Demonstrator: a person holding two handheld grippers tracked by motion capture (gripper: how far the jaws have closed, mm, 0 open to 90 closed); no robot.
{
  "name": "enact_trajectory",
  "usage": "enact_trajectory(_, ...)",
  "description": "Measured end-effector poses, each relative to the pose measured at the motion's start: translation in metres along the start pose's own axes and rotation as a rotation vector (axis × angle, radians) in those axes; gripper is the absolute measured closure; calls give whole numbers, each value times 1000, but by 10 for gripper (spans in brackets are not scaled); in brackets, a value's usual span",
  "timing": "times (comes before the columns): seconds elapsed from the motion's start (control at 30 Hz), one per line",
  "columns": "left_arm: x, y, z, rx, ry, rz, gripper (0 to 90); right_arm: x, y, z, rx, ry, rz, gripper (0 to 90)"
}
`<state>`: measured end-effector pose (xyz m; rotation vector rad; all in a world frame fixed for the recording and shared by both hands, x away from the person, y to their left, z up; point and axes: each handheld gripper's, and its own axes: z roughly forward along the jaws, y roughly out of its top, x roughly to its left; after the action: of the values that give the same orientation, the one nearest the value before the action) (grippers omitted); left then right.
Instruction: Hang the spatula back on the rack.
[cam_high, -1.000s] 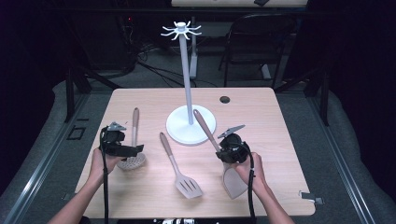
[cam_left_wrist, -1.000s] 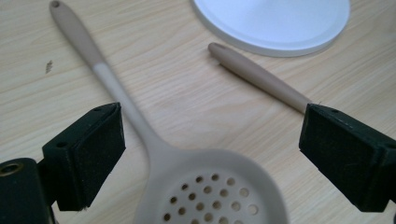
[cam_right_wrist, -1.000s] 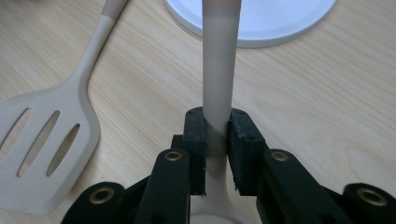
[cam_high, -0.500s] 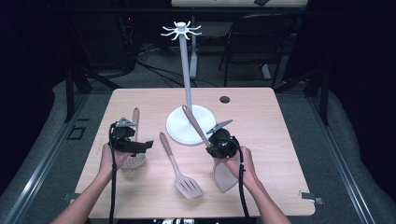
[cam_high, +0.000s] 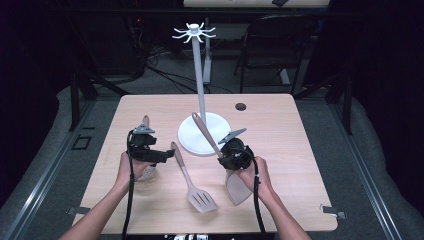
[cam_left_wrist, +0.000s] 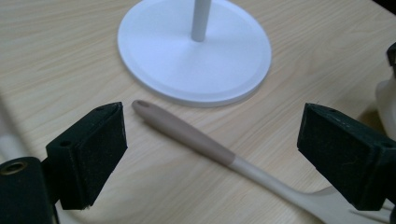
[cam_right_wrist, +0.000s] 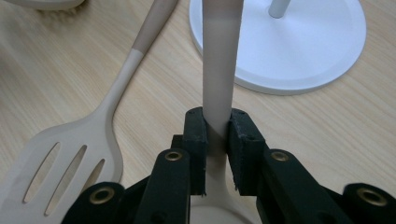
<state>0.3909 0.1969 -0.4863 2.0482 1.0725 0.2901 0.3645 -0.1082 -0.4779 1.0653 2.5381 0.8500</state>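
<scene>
Right gripper (cam_high: 226, 155) shifted left pinching spatula (cam_high: 235, 186), left gripper (cam_high: 159, 156) fingers spread, slotted turner (cam_high: 192, 181) between, stand (cam_high: 202, 132) ahead

The right gripper (cam_high: 223, 156) apparently clamps a solid spatula (cam_high: 227, 170), handle tilted toward the white stand (cam_high: 201, 100).

Pale solid spatula (cam_high: 235, 185) with a tan handle, clamped at the neck, blade toward the bench's near edge, handle tilted up over the white stand base (cam_high: 220, 131)
</scene>
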Motion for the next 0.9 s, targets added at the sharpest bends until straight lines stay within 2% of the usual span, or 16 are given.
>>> enact_trajectory(0.03, -5, 3, 2, -17, -16, -2, 80, 1, 0, -1, 3, 4, -3, 786)
enact_trajectory(0.17, -14, 7, 4, -32, -46, 6, 85, 3, 1, -2, -1, 4, -5, 786)
enact_trajectory(0.47, -37, 16, 19, -52, -129, 27, 97, 6, 4, -5, -11, -1, -3, 786)
enact_trajectory(0.63, -47, 20, 26, -60, -168, 34, 109, 8, 4, -5, -18, -1, -7, 786)
enact_trajectory(0.77, -52, 21, 29, -71, -176, 40, 133, 10, 5, -5, -19, -5, -9, 786)
enact_trajectory(0.8, -54, 22, 31, -70, -200, 39, 144, 11, 6, -5, -28, -1, -5, 786)
enact_trajectory(0.9, -58, 23, 33, -80, -226, 40, 157, 13, 6, -4, -28, 1, -10, 785)
